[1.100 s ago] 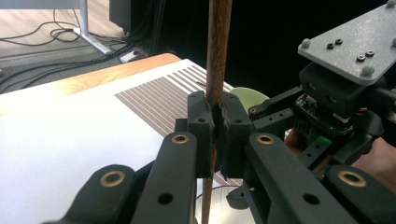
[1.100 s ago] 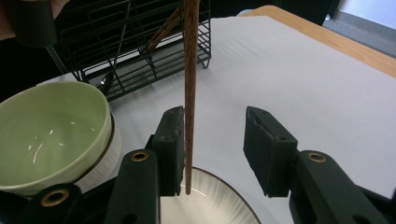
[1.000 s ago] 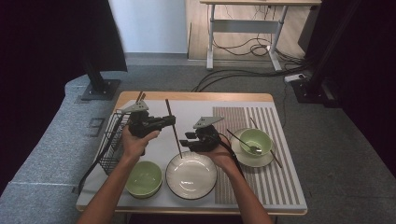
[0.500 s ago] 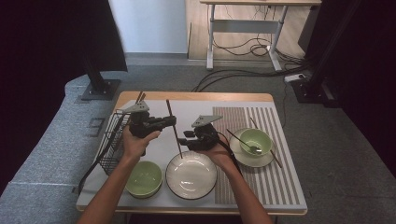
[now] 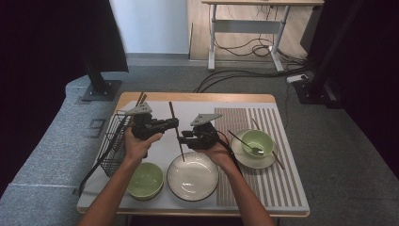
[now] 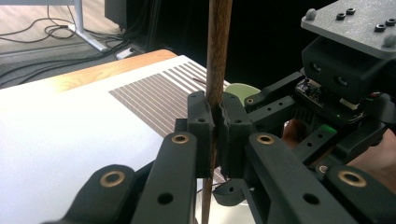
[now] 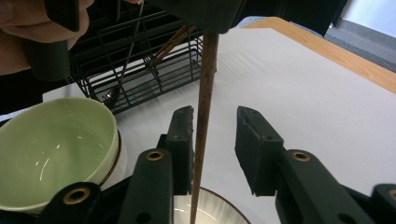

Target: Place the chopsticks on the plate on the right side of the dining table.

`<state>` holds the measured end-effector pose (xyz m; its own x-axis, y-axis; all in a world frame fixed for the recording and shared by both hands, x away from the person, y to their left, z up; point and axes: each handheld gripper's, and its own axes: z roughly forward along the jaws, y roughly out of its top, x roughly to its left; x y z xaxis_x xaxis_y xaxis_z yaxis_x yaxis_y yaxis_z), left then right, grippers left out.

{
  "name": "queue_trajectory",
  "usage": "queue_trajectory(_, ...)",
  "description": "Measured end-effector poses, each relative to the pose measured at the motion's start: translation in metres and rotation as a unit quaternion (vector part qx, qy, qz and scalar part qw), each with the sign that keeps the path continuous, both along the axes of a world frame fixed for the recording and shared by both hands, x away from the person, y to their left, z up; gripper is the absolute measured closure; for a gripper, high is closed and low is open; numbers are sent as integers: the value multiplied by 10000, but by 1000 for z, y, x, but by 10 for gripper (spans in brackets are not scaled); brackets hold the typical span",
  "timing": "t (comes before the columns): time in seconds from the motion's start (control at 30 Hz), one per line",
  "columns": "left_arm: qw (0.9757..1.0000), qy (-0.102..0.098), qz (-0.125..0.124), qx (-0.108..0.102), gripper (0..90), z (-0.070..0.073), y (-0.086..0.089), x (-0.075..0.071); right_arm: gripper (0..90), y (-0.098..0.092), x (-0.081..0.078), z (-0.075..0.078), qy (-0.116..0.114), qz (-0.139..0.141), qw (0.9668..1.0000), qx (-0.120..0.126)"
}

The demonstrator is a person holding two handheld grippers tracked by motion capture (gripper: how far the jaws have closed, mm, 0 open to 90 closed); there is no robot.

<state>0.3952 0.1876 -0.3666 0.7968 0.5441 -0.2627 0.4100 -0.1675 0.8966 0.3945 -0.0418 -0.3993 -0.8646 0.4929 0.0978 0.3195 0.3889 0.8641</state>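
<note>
wooden chopstick (image 5: 176,130) stands above white plate (image 5: 193,175), beside green bowl (image 5: 145,180).

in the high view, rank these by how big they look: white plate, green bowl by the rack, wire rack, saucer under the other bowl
1. wire rack
2. white plate
3. saucer, though it lies farther from the camera
4. green bowl

We take this for a lab or recording room: black curtains (image 5: 56,42) hang at both sides, a lamp stand's base (image 5: 99,89) sits on grey carpet (image 5: 329,141), loose cables (image 5: 244,80) trail under a height-adjustable desk (image 5: 244,23), and the bench (image 5: 197,98) carries staged tableware.
</note>
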Motion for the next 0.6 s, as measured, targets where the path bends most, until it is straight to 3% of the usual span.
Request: queue_trajectory(0.6,9999,21,-110,-1,847,1,-6,0,829,3,2,4,77,121,9998,134)
